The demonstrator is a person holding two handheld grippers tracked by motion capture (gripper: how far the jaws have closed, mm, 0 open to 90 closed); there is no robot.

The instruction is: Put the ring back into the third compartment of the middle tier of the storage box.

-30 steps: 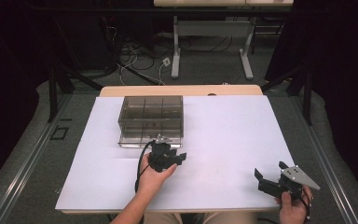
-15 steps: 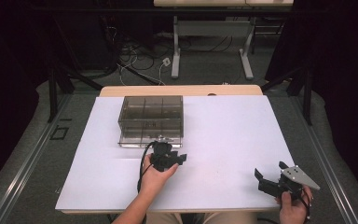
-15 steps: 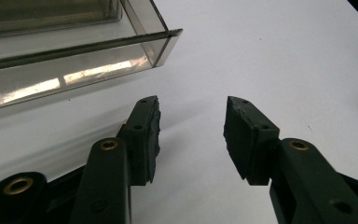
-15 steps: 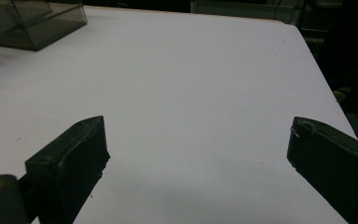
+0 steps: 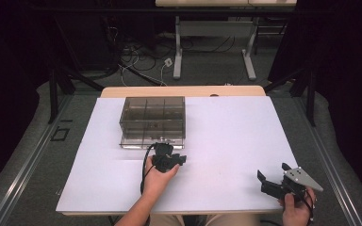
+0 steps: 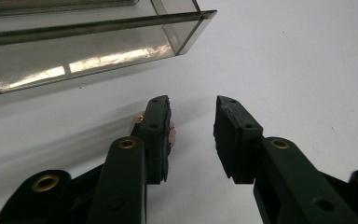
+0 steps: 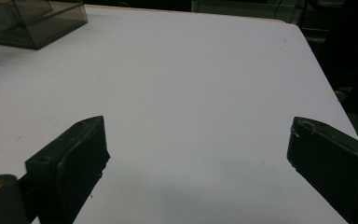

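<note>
Left gripper (image 5: 168, 159): stood on the desk (image 5: 226, 136) just in front of the compartment box (image 5: 153, 121), fingers (image 6: 154, 135) parted with a narrow gap between them.
Small pink thing (image 6: 171, 135): lay on the white desk against the left finger's inner face; too little of it showed to tell what it was, or whether it was gripped.
Compartment box: smoky clear plastic, near the desk's far left, its front corner close ahead of the left fingers.
Right gripper (image 5: 275, 181): held low at the desk's near right corner, well apart from the box, fingers (image 7: 70, 163) spread wide with bare desk between them.
</note>
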